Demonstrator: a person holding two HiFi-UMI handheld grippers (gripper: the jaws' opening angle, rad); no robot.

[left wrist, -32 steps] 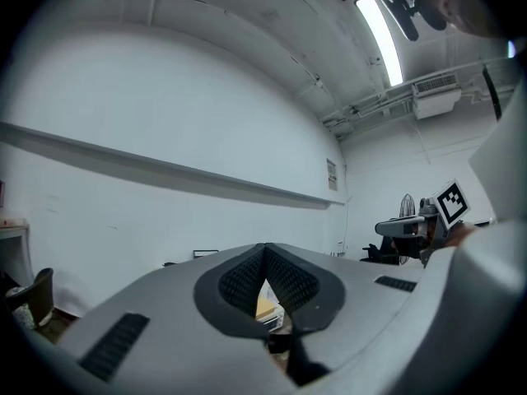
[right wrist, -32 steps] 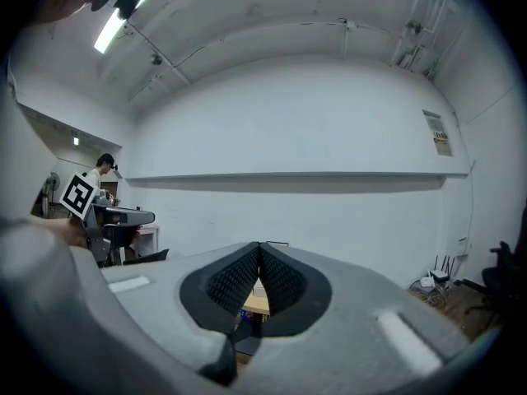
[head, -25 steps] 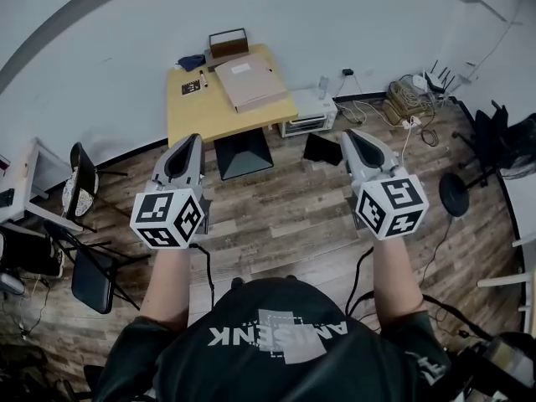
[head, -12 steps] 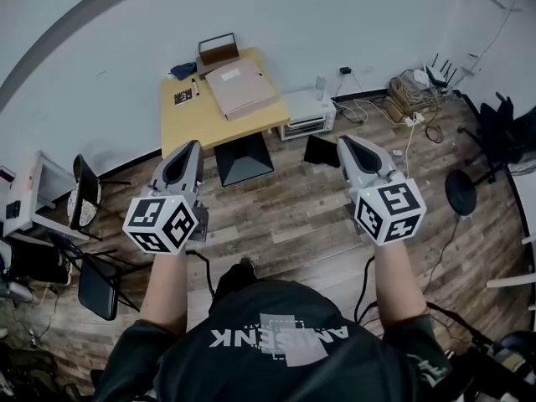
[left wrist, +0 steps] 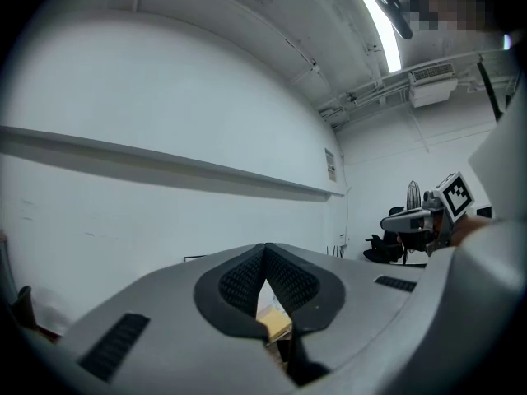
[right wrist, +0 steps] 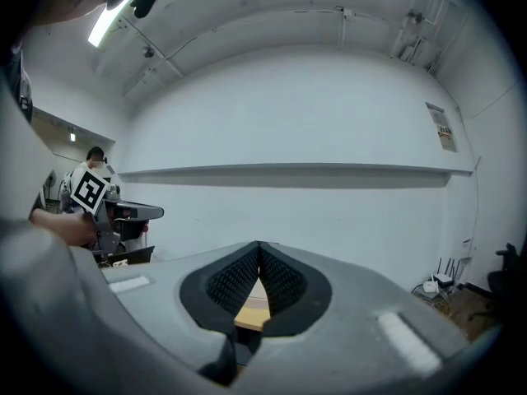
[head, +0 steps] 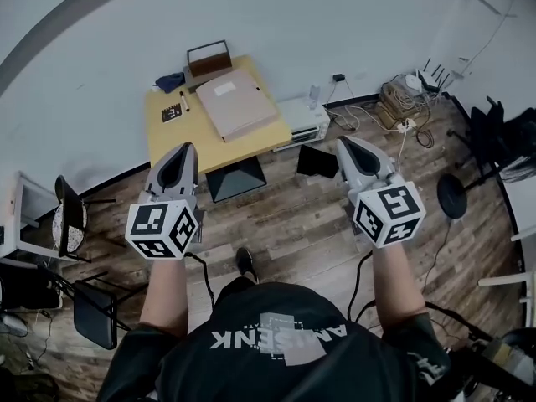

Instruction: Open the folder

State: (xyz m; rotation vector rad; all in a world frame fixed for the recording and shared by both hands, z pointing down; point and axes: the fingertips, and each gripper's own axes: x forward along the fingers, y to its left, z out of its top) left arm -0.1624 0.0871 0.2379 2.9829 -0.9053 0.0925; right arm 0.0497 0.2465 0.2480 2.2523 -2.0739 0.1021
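Nearest you: left gripper [head: 186,148] and right gripper [head: 344,141], jaws pressed together on nothing. Over the last second both have advanced, and the yellow table [head: 172,136] now looks closer, so this is still the approach. The folder [head: 237,103] lies closed on that table, at one o'clock from the left gripper. Its opening edge is too small to make out, and each gripper view shows only a sliver of table.
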